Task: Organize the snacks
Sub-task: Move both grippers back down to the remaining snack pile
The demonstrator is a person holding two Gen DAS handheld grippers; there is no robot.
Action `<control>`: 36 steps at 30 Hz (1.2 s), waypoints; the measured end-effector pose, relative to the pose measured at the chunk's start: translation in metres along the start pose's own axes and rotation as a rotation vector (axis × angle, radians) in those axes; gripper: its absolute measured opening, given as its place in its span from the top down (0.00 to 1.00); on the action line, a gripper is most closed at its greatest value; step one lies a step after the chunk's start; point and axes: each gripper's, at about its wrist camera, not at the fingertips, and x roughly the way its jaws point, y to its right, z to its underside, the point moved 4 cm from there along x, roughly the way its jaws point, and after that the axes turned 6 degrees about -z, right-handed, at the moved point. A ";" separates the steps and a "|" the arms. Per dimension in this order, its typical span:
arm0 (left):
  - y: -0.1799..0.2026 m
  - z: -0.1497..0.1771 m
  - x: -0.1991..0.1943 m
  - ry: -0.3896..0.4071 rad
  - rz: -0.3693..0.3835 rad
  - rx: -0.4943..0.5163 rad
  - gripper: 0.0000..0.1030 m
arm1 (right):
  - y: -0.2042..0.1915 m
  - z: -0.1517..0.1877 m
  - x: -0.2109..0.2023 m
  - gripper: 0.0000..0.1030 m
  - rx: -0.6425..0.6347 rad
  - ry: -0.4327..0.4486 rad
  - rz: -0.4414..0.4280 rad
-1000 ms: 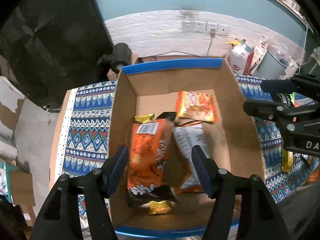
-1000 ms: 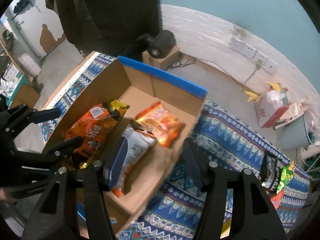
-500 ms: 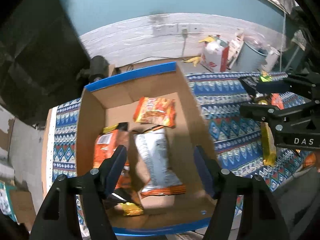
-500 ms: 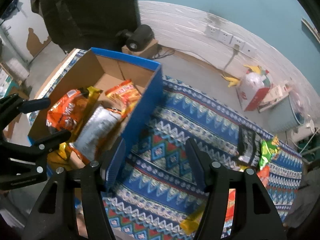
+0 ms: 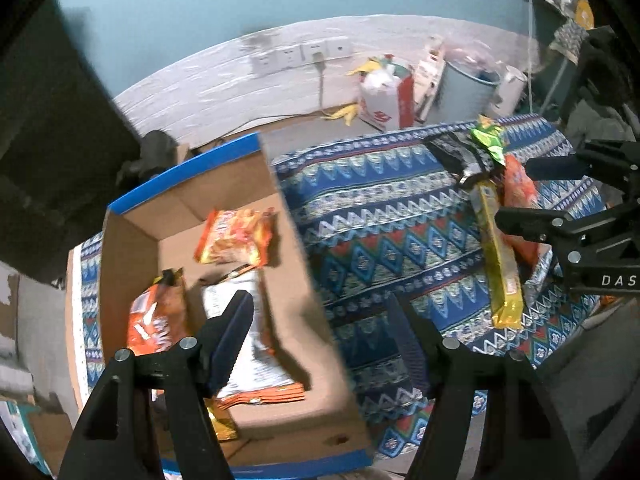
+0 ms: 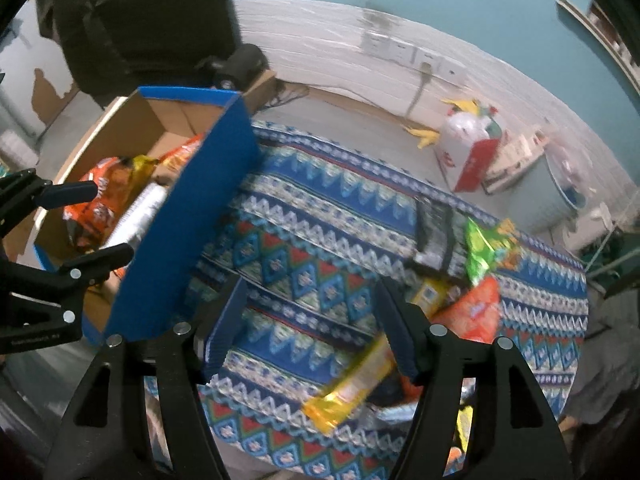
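The left gripper (image 5: 320, 334) hangs with its jaws wide apart and empty over the right wall of the cardboard box (image 5: 320, 312) at the left end of the patterned cloth (image 5: 380, 216); inside the box lie an orange packet (image 5: 236, 236), a silver bag (image 5: 256, 344) and an orange bag (image 5: 156, 316); the right gripper (image 6: 310, 328) hovers, likewise spread wide and holding nothing, above the cloth near a long yellow bar (image 6: 352, 384); towards the cloth's right end sit a green packet (image 6: 484, 248), a dark packet (image 6: 434, 232) and an orange pouch (image 6: 472, 312), clustered close together.
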 end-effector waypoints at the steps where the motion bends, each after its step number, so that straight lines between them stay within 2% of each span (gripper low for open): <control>1: 0.005 -0.001 0.001 -0.001 0.001 0.010 0.31 | 0.006 0.005 -0.001 0.34 0.010 -0.003 0.008; 5: 0.030 -0.002 0.009 -0.021 0.029 0.048 0.31 | 0.033 0.029 -0.003 0.26 0.054 -0.016 0.042; 11: 0.066 0.000 0.020 -0.060 0.062 0.106 0.31 | 0.088 0.076 -0.003 0.26 0.178 -0.065 0.092; 18: 0.098 -0.001 0.027 -0.049 0.079 0.185 0.31 | 0.148 0.128 -0.004 0.26 0.362 -0.120 0.139; 27: 0.124 0.005 0.051 -0.112 0.074 0.228 0.31 | 0.182 0.180 0.003 0.26 0.551 -0.199 0.152; 30: 0.128 0.008 0.057 -0.123 0.065 0.243 0.31 | 0.190 0.193 0.009 0.26 0.617 -0.224 0.130; 36: 0.130 0.006 0.067 -0.155 0.084 0.221 0.31 | 0.198 0.203 0.023 0.25 0.711 -0.245 0.099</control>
